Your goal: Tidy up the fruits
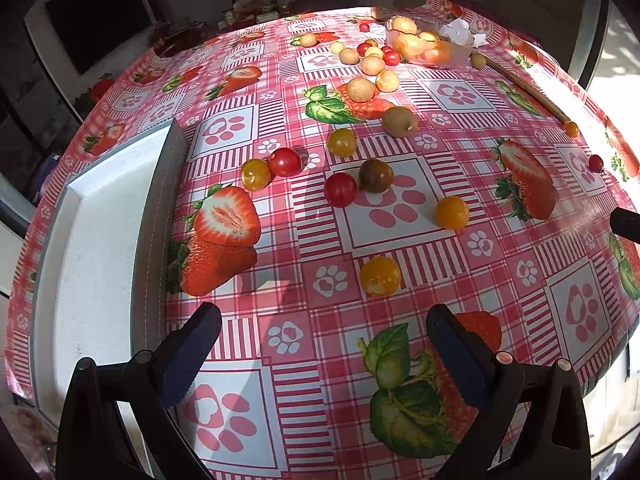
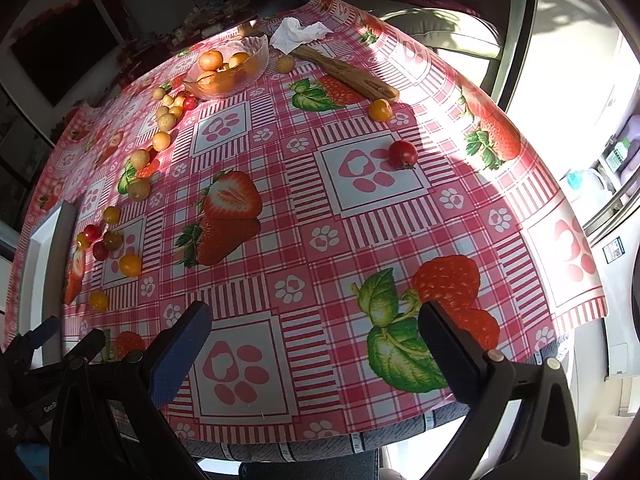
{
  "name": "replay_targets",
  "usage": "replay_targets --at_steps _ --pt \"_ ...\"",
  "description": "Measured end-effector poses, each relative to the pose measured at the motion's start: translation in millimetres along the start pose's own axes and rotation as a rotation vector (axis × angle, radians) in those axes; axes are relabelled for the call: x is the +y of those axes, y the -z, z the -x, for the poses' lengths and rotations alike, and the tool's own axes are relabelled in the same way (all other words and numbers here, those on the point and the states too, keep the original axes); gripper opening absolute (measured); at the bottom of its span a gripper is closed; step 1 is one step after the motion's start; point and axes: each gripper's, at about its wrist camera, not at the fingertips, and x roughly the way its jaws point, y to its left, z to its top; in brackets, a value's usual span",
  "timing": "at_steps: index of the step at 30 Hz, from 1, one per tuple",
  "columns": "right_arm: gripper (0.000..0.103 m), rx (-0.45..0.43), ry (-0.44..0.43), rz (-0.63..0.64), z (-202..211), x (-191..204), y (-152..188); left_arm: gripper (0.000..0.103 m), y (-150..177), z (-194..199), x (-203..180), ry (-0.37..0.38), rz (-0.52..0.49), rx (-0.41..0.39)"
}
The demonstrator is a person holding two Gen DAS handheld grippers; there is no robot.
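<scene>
Small fruits lie loose on a strawberry-print tablecloth (image 1: 400,360). In the left wrist view, red (image 1: 340,189), yellow (image 1: 380,276), orange (image 1: 452,212) and dark (image 1: 375,176) cherry tomatoes and a kiwi (image 1: 399,121) lie ahead. Tan round fruits (image 1: 360,89) trail to a glass bowl (image 1: 428,42) holding orange fruits. My left gripper (image 1: 324,352) is open and empty above the cloth. My right gripper (image 2: 316,352) is open and empty near the table's front edge; a red tomato (image 2: 402,154) and an orange one (image 2: 380,110) lie far ahead.
A white tray (image 1: 92,248) with a raised rim sits at the table's left side. A wooden stick (image 2: 344,70) and a crumpled tissue (image 2: 298,32) lie beside the bowl (image 2: 228,66). The left gripper shows at the lower left of the right wrist view (image 2: 44,364).
</scene>
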Motion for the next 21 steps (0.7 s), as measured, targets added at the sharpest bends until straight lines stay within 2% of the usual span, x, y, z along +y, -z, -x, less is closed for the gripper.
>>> replay_targets --at_steps 2,5,9,12,14,15,17,18,19,20,21 --pt "0.103 -0.022 0.028 0.008 -6 -6 -13 0.103 -4 -5 -4 -0.01 -0.013 -0.006" --pt "0.103 -0.046 0.074 0.004 -18 -16 -35 0.103 -9 -11 -9 0.029 0.003 -0.004" --pt "0.102 -0.069 0.093 -0.017 -35 -26 -60 0.092 -17 -13 -13 0.073 0.015 -0.012" --pt "0.1 -0.062 0.118 -0.018 -50 -27 -71 0.088 -20 -15 -15 0.092 0.026 -0.009" --pt "0.089 -0.048 0.123 -0.022 -59 -29 -74 0.08 -19 -15 -14 0.133 0.044 -0.002" --pt "0.087 -0.069 0.15 -0.001 -58 -26 -74 0.075 -19 -16 -14 0.147 0.053 -0.002" --pt "0.073 -0.08 0.171 0.025 -60 -22 -75 0.071 -18 -14 -16 0.153 0.055 -0.015" --pt "0.068 -0.093 0.168 0.032 -60 -20 -75 0.06 -18 -12 -18 0.161 0.05 -0.029" --pt "0.053 -0.102 0.165 0.033 -59 -20 -75 0.046 -18 -10 -19 0.166 0.042 -0.038" --pt "0.033 -0.11 0.153 0.028 -58 -21 -76 0.039 -18 -8 -21 0.174 0.035 -0.044" --pt "0.022 -0.112 0.136 0.02 -57 -23 -76 0.021 -18 -7 -22 0.179 0.029 -0.047"
